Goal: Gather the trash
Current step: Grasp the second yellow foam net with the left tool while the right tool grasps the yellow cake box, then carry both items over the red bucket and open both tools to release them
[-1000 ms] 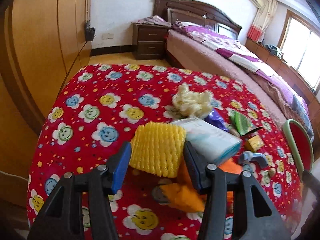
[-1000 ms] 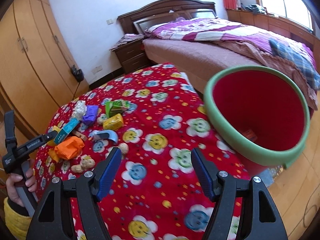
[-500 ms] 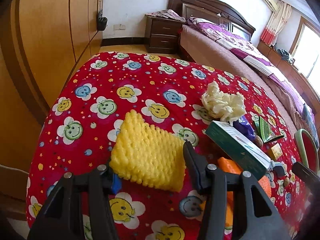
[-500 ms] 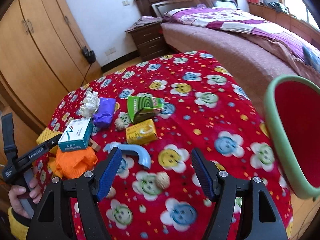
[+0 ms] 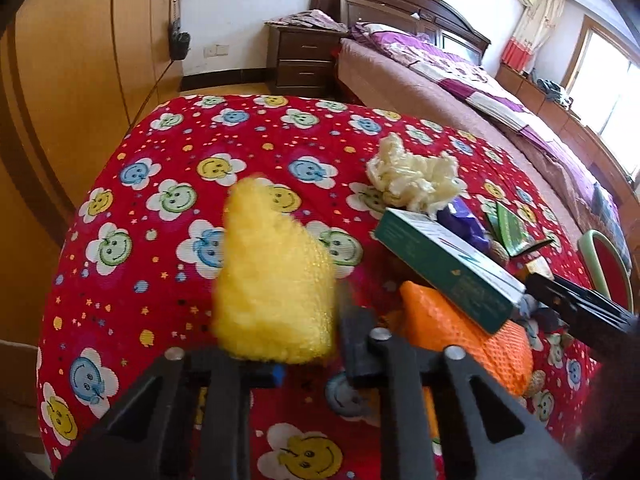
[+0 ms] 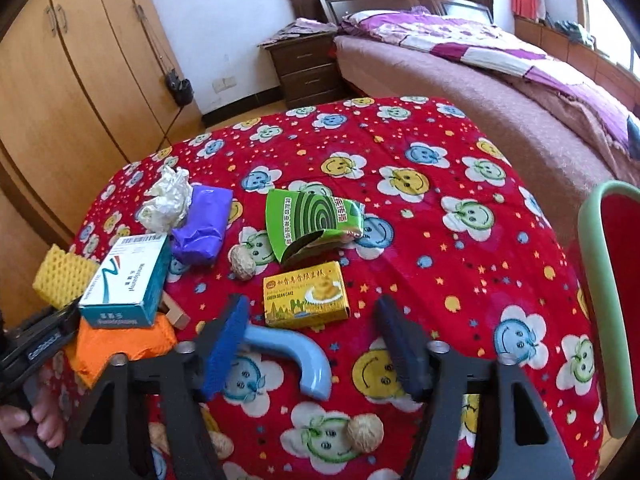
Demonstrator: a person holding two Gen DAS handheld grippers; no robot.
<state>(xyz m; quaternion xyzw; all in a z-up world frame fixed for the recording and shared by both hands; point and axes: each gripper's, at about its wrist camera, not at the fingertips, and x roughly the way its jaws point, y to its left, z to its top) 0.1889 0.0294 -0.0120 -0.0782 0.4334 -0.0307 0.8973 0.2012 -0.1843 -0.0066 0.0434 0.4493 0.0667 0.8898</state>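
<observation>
My left gripper (image 5: 304,344) is shut on the yellow foam net (image 5: 274,280), which stands up between the fingers above the red flowered tablecloth (image 5: 168,168); it also shows in the right wrist view (image 6: 62,280). My right gripper (image 6: 312,344) is open and empty, low over the table, with the yellow green-bean-cake box (image 6: 306,300) and a blue plastic elbow piece (image 6: 296,356) between its fingers. The red bin with a green rim (image 6: 612,292) is at the right table edge.
Trash on the cloth: a teal and white box (image 6: 128,280) on an orange net (image 6: 120,344), a crumpled white bag (image 6: 166,200), a purple wrapper (image 6: 202,228), a green coil box (image 6: 312,224), walnuts (image 6: 364,434). Wardrobe stands left, bed behind.
My left gripper has closed on the yellow foam net and lifted it upright. My right gripper has swung left from the bin and moved down over the yellow box and blue piece.
</observation>
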